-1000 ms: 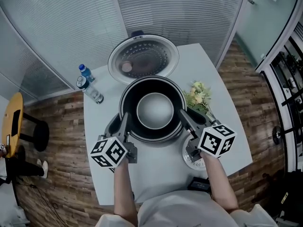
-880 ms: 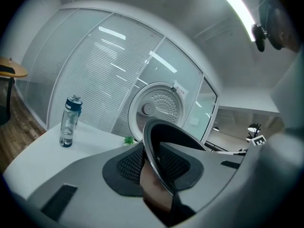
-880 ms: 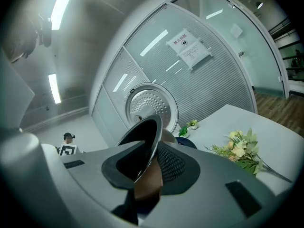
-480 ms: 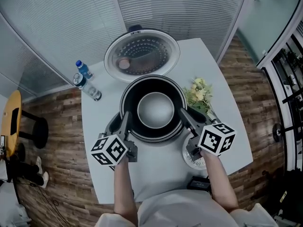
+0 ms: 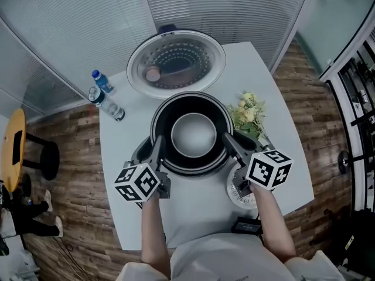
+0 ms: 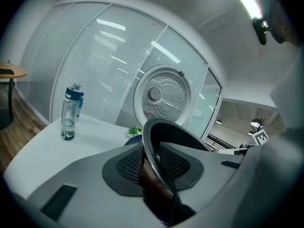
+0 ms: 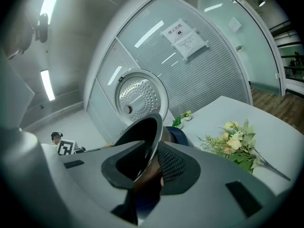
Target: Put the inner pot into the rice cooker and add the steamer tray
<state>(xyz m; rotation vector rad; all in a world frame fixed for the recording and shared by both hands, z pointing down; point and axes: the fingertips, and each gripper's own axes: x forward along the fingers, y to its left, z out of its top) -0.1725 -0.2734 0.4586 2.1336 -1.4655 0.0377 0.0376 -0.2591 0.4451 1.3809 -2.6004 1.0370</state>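
Head view, inner pot [image 5: 191,134] rim pinched by both hand-held grippers [image 5: 157,149] [image 5: 228,140]

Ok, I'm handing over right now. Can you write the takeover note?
Grip: left claw and right claw are each shut on the rim of the inner pot, on opposite sides.
Pot: in the mouth of the rice cooker, lid open behind. I cannot tell if it is seated.
Steamer tray: likely the white round piece on the table under the right claw.
Done: pot brought to the cooker.
Left: seat it, release, add the tray.
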